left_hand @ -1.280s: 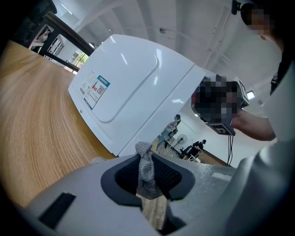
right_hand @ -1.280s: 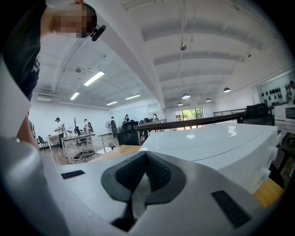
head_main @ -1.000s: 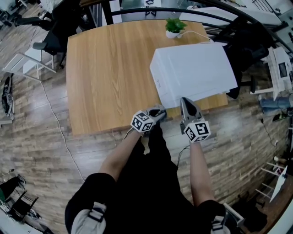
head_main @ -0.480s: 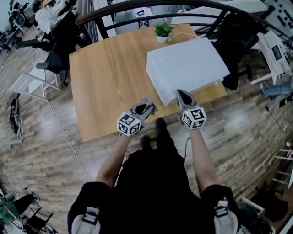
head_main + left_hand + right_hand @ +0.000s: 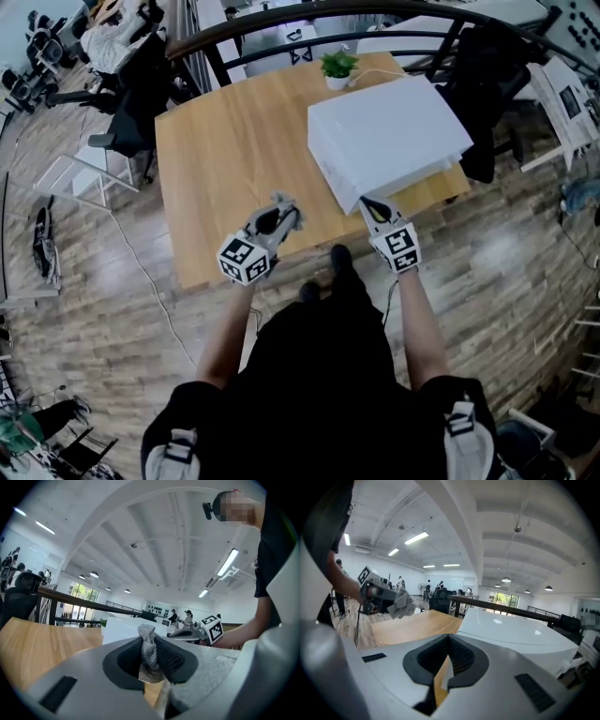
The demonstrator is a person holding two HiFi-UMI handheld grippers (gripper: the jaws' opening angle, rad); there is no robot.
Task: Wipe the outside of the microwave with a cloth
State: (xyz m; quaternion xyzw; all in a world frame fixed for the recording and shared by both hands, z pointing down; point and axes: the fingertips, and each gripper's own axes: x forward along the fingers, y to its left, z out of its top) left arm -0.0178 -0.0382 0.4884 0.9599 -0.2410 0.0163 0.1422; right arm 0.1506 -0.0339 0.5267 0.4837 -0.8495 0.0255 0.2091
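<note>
left gripper (image 5: 282, 208) hangs over the near part of the wooden table (image 5: 220, 150), well to the left of the white microwave (image 5: 389, 131). the microwave sits on the table's right side with its front close to the near edge. the left jaws are pinched on a grey cloth (image 5: 149, 649). the cloth is clear of the microwave, so wiping looks not yet begun.

biggest risk, as i judge it: with the microwave so near the table's edge, a hard push from the cloth could slide or turn it. next, the right gripper (image 5: 372, 208) has its jaws together on nothing. it points at the microwave's lower front corner, very near or touching, i cannot tell which. a bump there could scratch the casing. smallest worry: only a narrow fold of cloth sits between the left jaws, so friction could drag it out.

pose: the left forearm (image 5: 234, 314) and right forearm (image 5: 412, 305) reach forward and down from the body. the left gripper angles up and right toward the microwave, and the right gripper points nearly straight ahead.
</note>
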